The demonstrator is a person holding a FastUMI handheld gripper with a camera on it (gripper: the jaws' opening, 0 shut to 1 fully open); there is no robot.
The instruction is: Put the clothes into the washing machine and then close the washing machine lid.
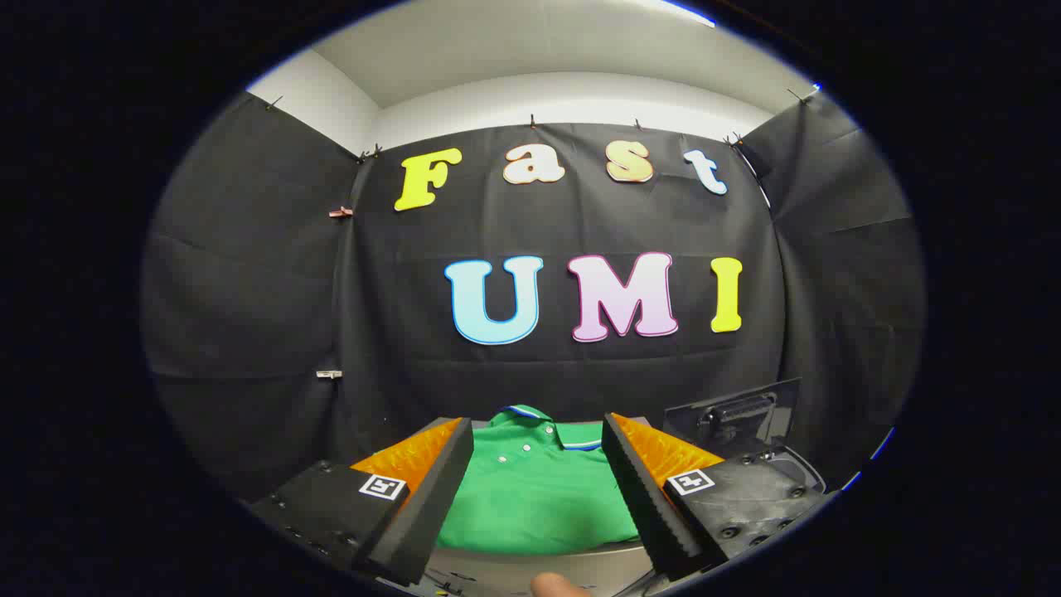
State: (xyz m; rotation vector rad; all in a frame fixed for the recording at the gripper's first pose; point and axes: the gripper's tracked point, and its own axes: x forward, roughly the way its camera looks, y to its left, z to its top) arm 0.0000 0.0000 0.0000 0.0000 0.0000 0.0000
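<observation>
**Shirt ahead, machine to the right**

Your tongs [537, 452] stand with their two fingers spread wide apart, touching nothing. The polo shirt [535, 497] lies flat on the counter [530, 568] between and just ahead of them, its collar at the far end, toward the booth wall. The washing machine [771, 468] sits to the right of the shirt, partly behind your right finger, with its lid [733, 414] raised at the back, close to the wall.
</observation>
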